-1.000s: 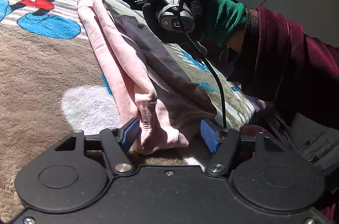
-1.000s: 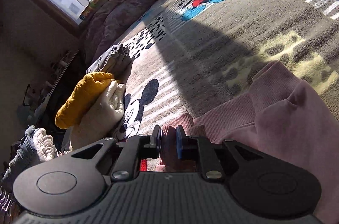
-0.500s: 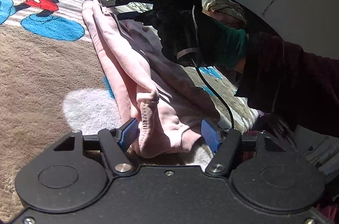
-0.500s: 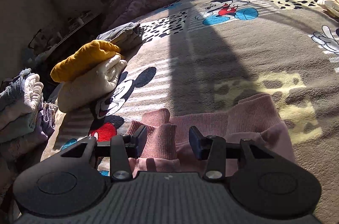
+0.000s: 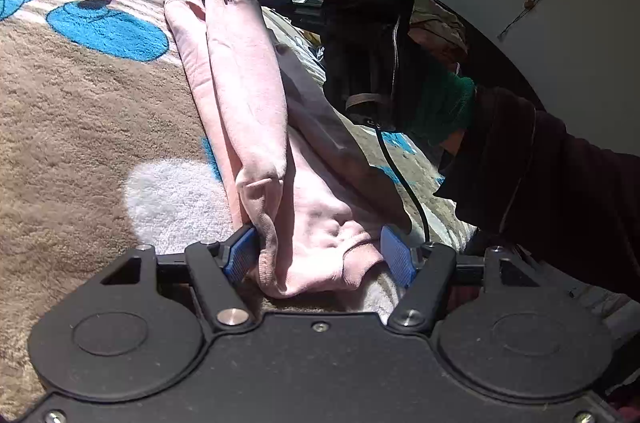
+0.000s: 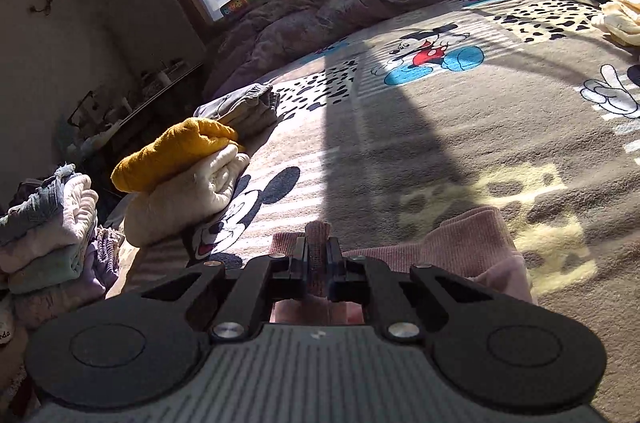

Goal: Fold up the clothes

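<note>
Pink garment point(image 6: 472, 243) cuff half-hidden between right gripper point(image 6: 318, 263) fingers

Pink garment point(image 6: 460, 247) near part hidden under right tongs point(image 6: 318, 263); clothes stack point(image 6: 48, 223) cut by left edge.

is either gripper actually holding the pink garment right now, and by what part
The right gripper is shut on the pink garment, pinching its ribbed hem edge. The left gripper stands open around the garment's other end, not gripping.
</note>
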The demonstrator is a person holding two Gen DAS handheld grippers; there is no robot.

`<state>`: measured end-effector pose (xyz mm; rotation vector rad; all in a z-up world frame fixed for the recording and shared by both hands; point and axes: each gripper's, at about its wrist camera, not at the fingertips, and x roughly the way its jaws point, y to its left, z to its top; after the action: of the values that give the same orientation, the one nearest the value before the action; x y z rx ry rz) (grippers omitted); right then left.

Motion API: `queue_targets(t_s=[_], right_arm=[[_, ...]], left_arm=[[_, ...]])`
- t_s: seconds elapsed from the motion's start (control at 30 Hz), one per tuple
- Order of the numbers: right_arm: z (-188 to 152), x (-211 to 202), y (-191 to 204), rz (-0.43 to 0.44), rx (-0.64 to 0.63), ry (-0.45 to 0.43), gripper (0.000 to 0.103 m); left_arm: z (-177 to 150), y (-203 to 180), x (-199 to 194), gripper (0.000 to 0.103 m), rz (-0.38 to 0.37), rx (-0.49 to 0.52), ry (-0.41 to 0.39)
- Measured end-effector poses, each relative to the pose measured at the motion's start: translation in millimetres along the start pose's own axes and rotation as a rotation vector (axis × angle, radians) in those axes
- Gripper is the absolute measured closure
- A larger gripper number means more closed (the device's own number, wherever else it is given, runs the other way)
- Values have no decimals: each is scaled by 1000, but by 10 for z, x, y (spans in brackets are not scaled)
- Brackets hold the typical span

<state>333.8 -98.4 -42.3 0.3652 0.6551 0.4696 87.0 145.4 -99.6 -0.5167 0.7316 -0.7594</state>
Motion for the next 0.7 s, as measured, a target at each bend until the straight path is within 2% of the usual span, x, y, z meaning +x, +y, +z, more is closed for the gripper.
queue_targets(t_s=[0.1,0.17,0.23,0.3,0.37,0.4,0.5,0.6,0.7], right_arm=[[-17,163,15,-46,-54,47,93],[-71,262,-6,-57,-57,75,93],[-115,292,-4,-60,-50,90,89],[-133,235,43,-79,-65,72,83],[-120,85,104,-79,-93,33,81],[-113,10,134,-79,-107,13,76],[-106,-266,242,-57,-155,-34,75],[-199,-549,408,3,-245,-32,75],[-377,-785,575,75,-332,0,75]], left_arm=[[8,11,4,37,-4,-9,6],[9,-46,16,37,10,33,14],[-35,-234,65,36,75,187,32],[-117,-450,138,31,146,363,58],[-169,-571,196,31,191,460,78],[-178,-607,212,31,206,487,85],[-188,-662,231,31,252,550,102],[-209,-706,217,30,288,574,112],[-213,-735,245,31,354,588,110]])
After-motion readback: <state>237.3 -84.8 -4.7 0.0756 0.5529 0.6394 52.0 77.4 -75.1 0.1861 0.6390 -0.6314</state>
